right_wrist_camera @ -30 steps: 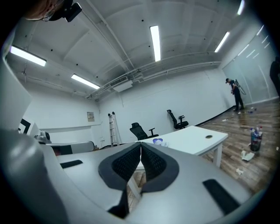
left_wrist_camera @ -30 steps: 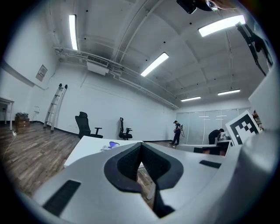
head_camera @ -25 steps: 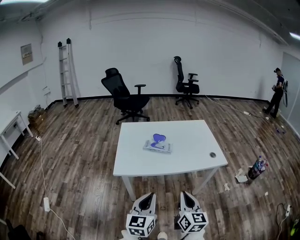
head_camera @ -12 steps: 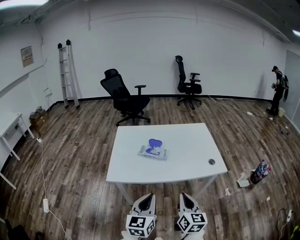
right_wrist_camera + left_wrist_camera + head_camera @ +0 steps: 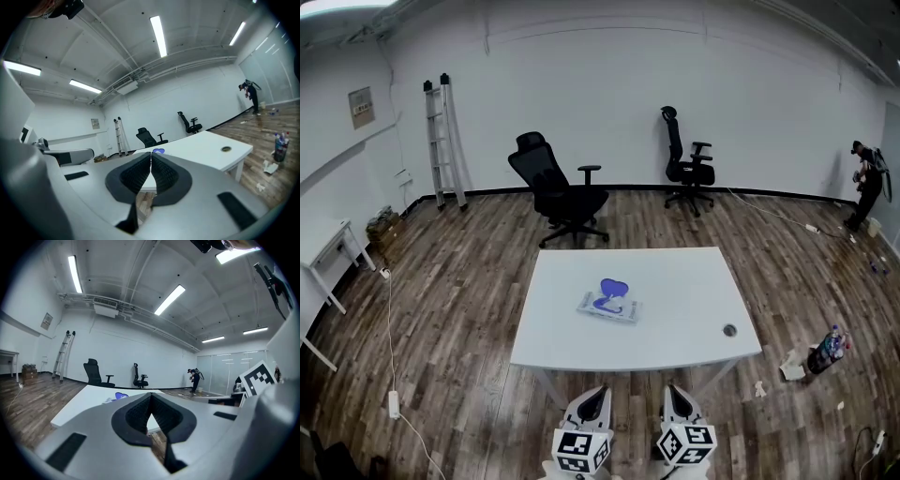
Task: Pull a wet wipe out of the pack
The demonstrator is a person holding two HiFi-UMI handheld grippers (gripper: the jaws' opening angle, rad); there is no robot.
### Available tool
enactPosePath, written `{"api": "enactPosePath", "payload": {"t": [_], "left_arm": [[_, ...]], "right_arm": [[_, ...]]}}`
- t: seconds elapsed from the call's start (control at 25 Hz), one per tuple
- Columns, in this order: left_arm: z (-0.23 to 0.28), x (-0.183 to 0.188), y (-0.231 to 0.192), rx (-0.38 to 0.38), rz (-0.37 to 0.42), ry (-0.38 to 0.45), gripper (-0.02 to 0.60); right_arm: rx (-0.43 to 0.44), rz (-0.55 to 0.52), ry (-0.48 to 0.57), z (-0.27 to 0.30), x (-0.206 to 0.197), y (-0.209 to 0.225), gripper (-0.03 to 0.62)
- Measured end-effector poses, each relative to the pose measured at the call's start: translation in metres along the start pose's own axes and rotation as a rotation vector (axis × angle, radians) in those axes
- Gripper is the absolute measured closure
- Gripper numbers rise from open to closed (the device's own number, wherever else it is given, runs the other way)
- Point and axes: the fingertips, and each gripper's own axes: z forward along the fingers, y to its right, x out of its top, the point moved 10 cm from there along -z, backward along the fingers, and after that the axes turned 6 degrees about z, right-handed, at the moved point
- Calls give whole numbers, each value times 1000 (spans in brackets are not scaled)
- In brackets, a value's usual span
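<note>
The wet wipe pack [image 5: 610, 300] lies flat near the middle of the white table [image 5: 684, 281]; it is pale, with a purple lid on top. Both grippers are held low in front of the table's near edge, well short of the pack. My left gripper [image 5: 597, 392] is shut, its tips meeting with nothing between them [image 5: 150, 395]. My right gripper [image 5: 671, 390] is shut and empty too [image 5: 151, 155]. Over the jaws, the left gripper view shows the pack [image 5: 117, 396] on the table [image 5: 84, 401]. The right gripper view shows the purple lid [image 5: 159, 151] just past the tips.
Two black office chairs [image 5: 559, 195] [image 5: 687, 171] stand beyond the table. A ladder [image 5: 445, 141] leans on the back wall. A person [image 5: 867, 183] stands far right. Bottles and paper scraps [image 5: 825, 352] lie on the floor right of the table. A cable [image 5: 391, 375] runs along the left.
The view has moved toward the table, which now sits larger and lower in the head view. Both grippers stay shut at the bottom edge.
</note>
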Motion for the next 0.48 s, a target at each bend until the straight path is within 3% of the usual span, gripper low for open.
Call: {"api": "enactPosePath", "payload": {"t": [0.48], "left_arm": [[41, 6, -13, 8, 4, 20, 583]], "right_arm": [[23, -15, -9, 38, 11, 8, 585]]}}
